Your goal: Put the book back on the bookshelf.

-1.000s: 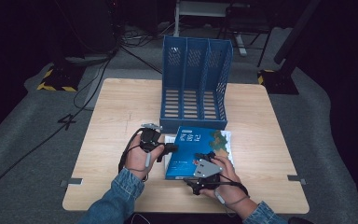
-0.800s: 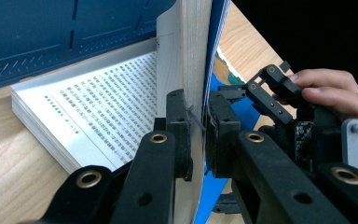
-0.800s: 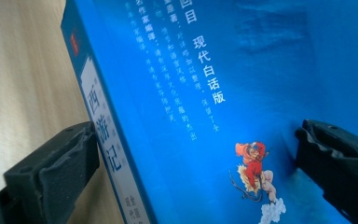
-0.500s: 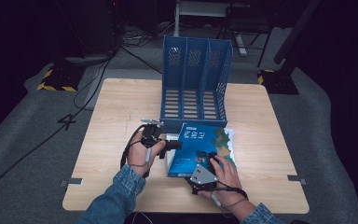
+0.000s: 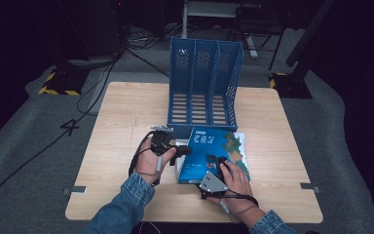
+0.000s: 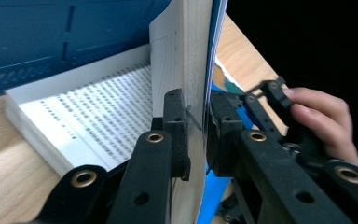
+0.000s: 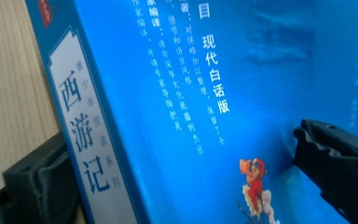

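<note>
Books are lying near the table's (image 5: 126,112) front edge, just before the blue three-slot file rack (image 5: 204,83) that is standing upright at the middle of the table. We are seeing a blue-covered book (image 5: 209,153) with Chinese lettering on its spine and cover, and beneath or beside it another open book (image 6: 84,116) whose printed pages are showing in the left gripper view; we cannot tell for certain whether these are two volumes or one.

We are watching the left gripper (image 5: 177,150) reaching in from the left side of the blue-covered book, and in the left gripper view its pads are pressing together on a sheaf of raised pages and cover (image 6: 193,56), which is standing almost upright between them. So the left jaws are clamped on the book's lifted part.

We are finding the right gripper (image 5: 213,163) resting on the front part of the blue cover, with the person's right hand (image 5: 236,178) behind it. In the right gripper view its jaws are standing wide apart, one at the spine side beside the wood of the table and the other lying on the cover face (image 7: 242,93); whether the pads are actually squeezing the book is unclear. Those jaws have just been opening, with the book between them.
</note>
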`<state>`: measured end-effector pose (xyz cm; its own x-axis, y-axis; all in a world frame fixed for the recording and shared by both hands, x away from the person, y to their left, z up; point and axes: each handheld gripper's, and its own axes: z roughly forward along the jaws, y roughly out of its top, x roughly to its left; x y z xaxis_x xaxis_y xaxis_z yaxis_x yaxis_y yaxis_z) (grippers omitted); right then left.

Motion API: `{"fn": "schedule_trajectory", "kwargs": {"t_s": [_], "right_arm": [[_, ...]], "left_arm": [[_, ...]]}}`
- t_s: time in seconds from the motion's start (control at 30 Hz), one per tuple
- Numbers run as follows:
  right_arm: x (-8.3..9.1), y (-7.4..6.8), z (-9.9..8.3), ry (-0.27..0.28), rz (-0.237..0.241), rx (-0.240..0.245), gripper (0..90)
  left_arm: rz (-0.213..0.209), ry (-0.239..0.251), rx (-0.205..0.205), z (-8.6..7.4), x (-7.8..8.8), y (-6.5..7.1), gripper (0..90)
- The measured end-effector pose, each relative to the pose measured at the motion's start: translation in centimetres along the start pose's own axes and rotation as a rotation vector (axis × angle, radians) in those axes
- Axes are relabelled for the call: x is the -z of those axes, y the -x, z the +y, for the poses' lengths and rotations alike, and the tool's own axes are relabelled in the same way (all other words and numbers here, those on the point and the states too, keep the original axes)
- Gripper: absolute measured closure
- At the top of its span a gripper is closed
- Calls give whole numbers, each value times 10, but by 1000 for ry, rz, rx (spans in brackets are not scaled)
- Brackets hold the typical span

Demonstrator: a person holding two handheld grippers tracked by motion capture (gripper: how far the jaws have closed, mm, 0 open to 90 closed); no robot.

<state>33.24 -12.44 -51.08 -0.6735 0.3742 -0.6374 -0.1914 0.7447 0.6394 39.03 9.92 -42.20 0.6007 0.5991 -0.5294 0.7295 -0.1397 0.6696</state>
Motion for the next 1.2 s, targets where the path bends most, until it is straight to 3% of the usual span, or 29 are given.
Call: {"fn": "schedule_trajectory", "kwargs": {"t_s": [0.13,0.23,0.33,0.57,0.8,1.2], "right_arm": [[-1,-2,3,-1,-6,30,4],[-3,-3,4,-4,-8,14,5],[-6,-3,7,-15,-7,-12,4],[-14,-2,14,-51,-14,-48,4],[-20,2,21,-105,2,-53,0],[-24,0,28,-132,-5,-39,39]], "left_arm": [[3,29,5,-5,0,-3,781],[32,22,-3,-9,-1,-6,783],[20,36,11,-10,-2,-6,788],[62,57,1,-10,-3,-9,791],[100,67,-16,-11,-4,-13,808],[94,90,-2,-12,-5,-17,807]]}}
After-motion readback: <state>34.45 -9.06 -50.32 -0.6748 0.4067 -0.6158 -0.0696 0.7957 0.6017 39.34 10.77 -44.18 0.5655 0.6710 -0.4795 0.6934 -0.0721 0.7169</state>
